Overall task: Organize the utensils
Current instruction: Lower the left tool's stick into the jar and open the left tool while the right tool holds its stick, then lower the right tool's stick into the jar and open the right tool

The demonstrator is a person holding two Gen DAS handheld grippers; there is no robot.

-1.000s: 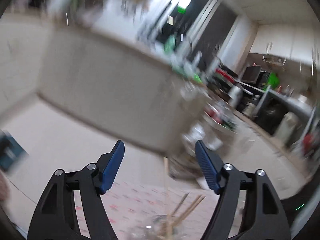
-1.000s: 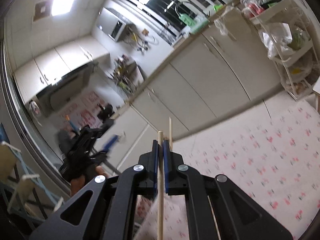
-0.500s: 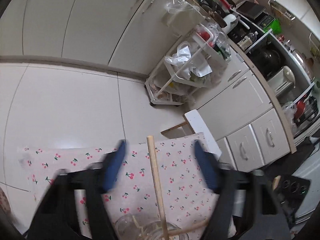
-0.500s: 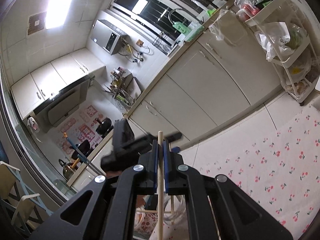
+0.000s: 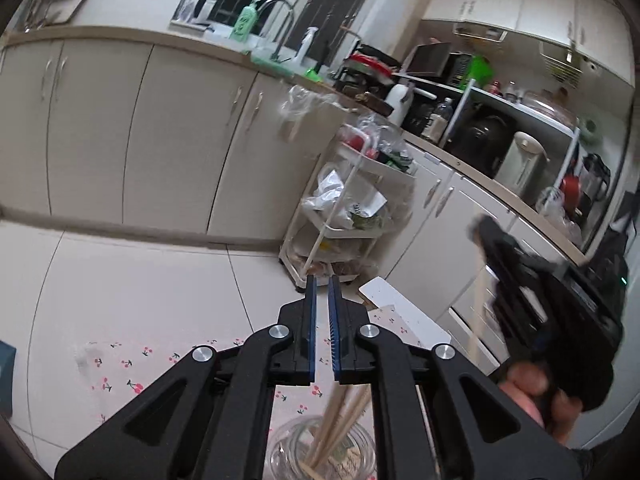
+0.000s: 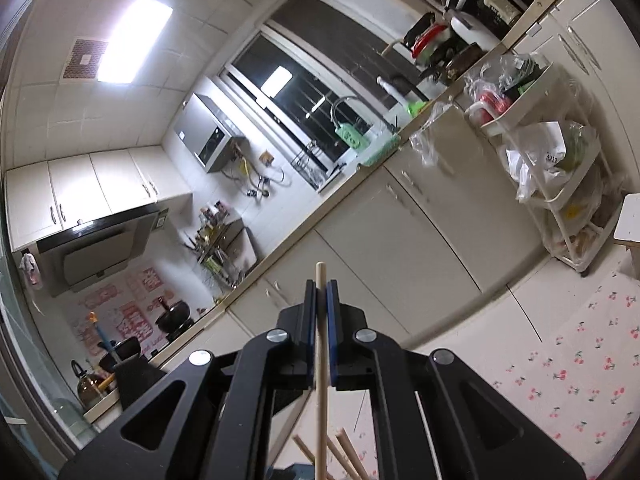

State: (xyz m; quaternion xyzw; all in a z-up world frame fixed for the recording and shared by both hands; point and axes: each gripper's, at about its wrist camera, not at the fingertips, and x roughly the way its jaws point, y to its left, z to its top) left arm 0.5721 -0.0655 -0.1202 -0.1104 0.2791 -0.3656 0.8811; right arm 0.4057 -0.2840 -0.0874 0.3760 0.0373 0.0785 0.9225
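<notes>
The left gripper (image 5: pixel 322 300) has just been closing its jaws, which were wide a moment ago, and now the blue pads stand almost together with nothing between them. Below it a glass jar (image 5: pixel 296 446) stands on the cherry-print tablecloth (image 5: pixel 132 376) with several wooden chopsticks (image 5: pixel 344 416) leaning inside. The right gripper (image 6: pixel 320 300) is clamped on one wooden chopstick (image 6: pixel 321 380), which stands upright between the pads, its tip a little above them. In the left view this right gripper (image 5: pixel 520 280) appears blurred at the right side, held by a hand (image 5: pixel 536 392), with the stick hanging down from it. A white trolley (image 5: pixel 340 216) stands by the cabinets behind
</notes>
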